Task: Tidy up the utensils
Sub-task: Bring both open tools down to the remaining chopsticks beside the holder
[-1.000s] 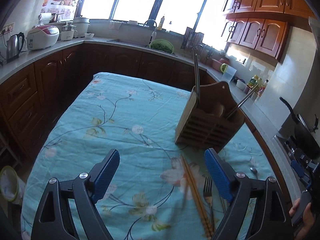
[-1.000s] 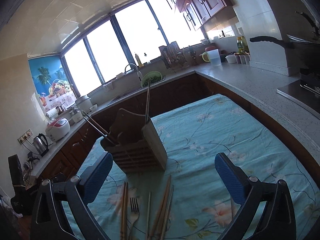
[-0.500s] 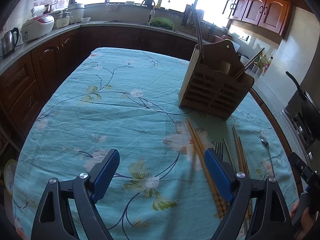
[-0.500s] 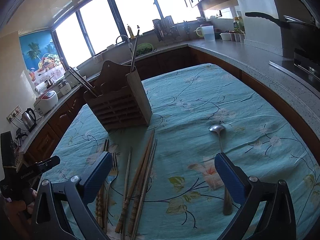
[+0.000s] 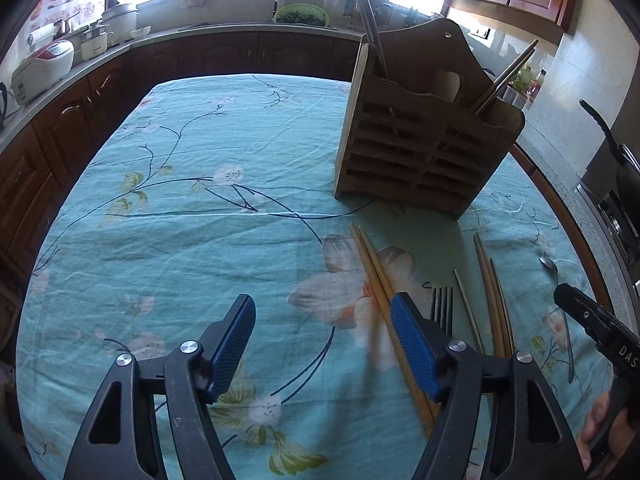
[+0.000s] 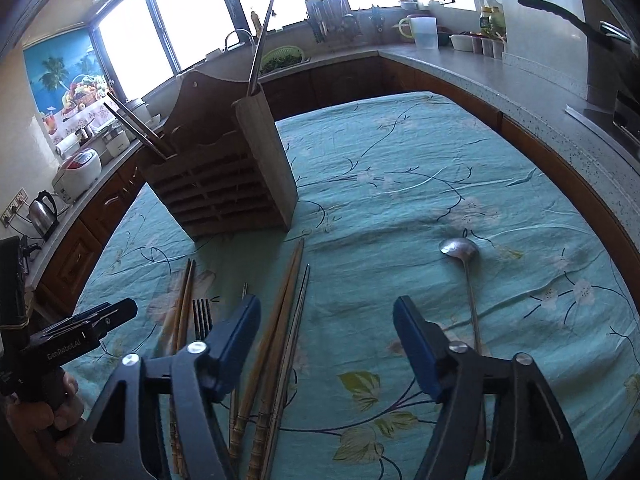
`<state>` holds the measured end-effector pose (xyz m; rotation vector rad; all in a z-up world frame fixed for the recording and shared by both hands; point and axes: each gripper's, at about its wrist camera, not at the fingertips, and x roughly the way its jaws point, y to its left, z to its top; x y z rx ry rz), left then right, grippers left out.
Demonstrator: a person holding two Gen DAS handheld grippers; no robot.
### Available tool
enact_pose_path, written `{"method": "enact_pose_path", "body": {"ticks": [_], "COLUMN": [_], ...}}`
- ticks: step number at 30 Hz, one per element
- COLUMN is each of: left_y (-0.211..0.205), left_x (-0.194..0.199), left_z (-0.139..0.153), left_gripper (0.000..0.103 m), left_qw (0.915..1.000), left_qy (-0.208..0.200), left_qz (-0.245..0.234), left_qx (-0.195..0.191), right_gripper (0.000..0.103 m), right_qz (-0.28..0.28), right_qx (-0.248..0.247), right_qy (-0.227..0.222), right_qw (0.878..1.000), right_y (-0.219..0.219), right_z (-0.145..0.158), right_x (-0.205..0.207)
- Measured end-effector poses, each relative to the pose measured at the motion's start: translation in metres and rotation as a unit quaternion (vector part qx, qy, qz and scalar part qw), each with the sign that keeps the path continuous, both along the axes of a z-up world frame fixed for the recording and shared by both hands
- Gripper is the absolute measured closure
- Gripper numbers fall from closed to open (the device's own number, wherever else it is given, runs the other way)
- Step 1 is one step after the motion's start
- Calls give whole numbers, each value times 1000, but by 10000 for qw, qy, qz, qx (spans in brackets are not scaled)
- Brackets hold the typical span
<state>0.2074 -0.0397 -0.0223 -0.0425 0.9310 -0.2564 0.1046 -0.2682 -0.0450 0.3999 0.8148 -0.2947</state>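
Utensils point(image 6: 280, 328) loose on floral tablecloth point(image 6: 400, 184)

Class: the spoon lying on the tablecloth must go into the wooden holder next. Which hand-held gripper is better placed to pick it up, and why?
Probably the right hand-held gripper: the spoon lies just beside its right finger, handle toward it. From the left hand-held gripper, chopsticks and fork lie between.

So the left tool point(image 5: 322, 340) hangs over the teal floral cloth point(image 5: 192, 200) on the desk, jaws just been closing, nothing between them. A wooden chopstick pair point(image 5: 374, 272) runs right by its right pad. Further right lie a fork point(image 5: 442, 304), more chopsticks point(image 5: 490, 284) and a spoon point(image 5: 554, 276). The wooden utensil holder point(image 5: 420, 152) stands behind them, upright.
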Motion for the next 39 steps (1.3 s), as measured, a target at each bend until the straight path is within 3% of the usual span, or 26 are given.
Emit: {"method": "enact_pose_path", "body": {"ticks": [4,14,25,34,39], "left_y": [-5,-29,-41,-32,-43], "left_x": [23,64,75,80,80], "left_z": [-7,-35,-43,-39,-42], "left_gripper": [49,68,67,68,70], "left_qw": [9999,9985,9980,9966,9935], "left_qy": [150,503,301,486,324], "left_qz": [16,-158,-452,-506,-591], "left_qx": [-77,116,336,441,921], "right_gripper": [77,94,92,90,90], "right_qz": [197,586,718,848,876], "right_qx": [175,17,-167,-318,-410], "right_qy": [109,613,796,949,972], "right_qw": [9996,9964,9941,9914,9905], "right_y": [0,9,4,-5,-7], "right_z": [-7,-36,-41,-40,-43], "right_x": [21,67,86,117,127]}}
